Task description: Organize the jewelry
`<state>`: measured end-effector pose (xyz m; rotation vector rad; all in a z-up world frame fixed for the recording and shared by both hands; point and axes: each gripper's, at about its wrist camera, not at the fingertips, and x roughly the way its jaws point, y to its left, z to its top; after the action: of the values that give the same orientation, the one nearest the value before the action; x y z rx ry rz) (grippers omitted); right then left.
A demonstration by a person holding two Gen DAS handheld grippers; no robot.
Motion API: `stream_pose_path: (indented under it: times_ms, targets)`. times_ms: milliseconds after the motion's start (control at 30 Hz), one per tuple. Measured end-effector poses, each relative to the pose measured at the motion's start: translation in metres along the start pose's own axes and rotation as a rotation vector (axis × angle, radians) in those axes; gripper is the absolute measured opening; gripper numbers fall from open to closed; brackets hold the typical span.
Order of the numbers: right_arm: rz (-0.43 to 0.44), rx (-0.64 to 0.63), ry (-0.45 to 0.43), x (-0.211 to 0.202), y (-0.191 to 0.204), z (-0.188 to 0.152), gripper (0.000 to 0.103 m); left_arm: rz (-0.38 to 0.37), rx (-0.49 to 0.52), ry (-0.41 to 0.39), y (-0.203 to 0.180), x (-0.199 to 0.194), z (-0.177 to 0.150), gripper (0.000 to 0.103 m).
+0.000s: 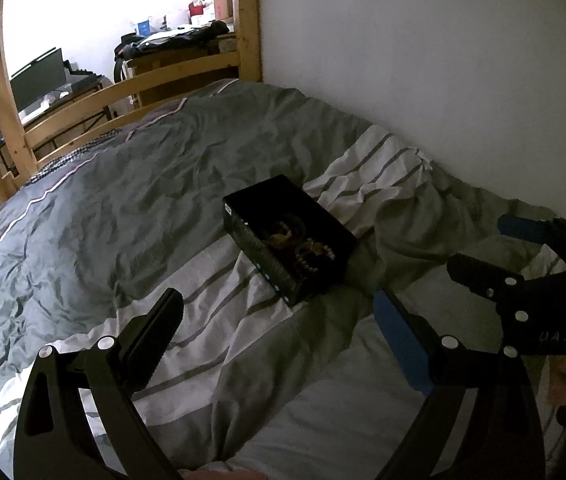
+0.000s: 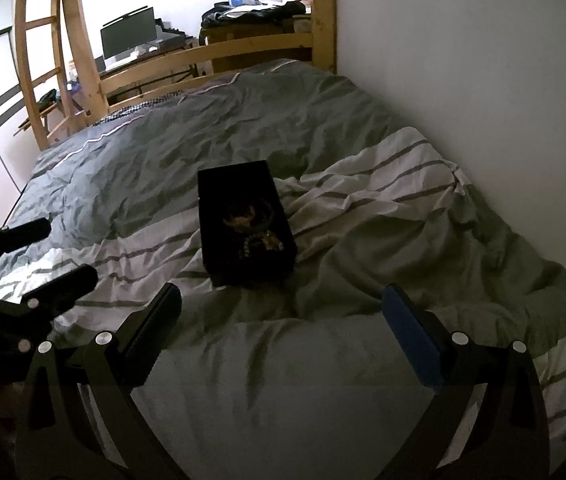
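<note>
On the rumpled grey duvet with its white striped panel (image 2: 383, 184), roughly midway between the wooden footboard and the cameras, sits an open, shallow black rectangular cardboard box (image 2: 243, 216), and inside it lies a dim tangle of gold-coloured and beaded jewelry (image 2: 253, 230); the pieces are too dark to count or sort by kind. No jewelry shows on the bedding around the box. Short of the box's near end, the right gripper (image 2: 281, 316) hangs above the duvet with its black and blue-padded fingers spread wide and nothing between them. To the box's left, and nearer the cameras, the left gripper (image 1: 279, 322) likewise hovers with fingers wide apart and empty; neither tool touches the box. With the jewelry gathered in the box and both tools free, the scene would suit two stages: pieces collected there as the finished result, or a jumbled heap waiting to be taken out and laid in order. The pictures do not settle which. Should any piece be handled, it would call for a narrow, careful pinch from above into the box, since the chains and beads lie intertwined and one could drag another, and the light box may shift on the soft bedding.
</note>
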<state>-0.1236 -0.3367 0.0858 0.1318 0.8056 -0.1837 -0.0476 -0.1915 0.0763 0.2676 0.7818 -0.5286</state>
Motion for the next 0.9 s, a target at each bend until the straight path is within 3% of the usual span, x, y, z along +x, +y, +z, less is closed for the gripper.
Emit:
stream_pose_path:
  times_ms: [900]
  targets:
    - [0.013,-0.022,0.001,0.004,-0.002,0.001,0.099,0.024,-0.015,0.022,0.011,0.007,-0.001,0.094]
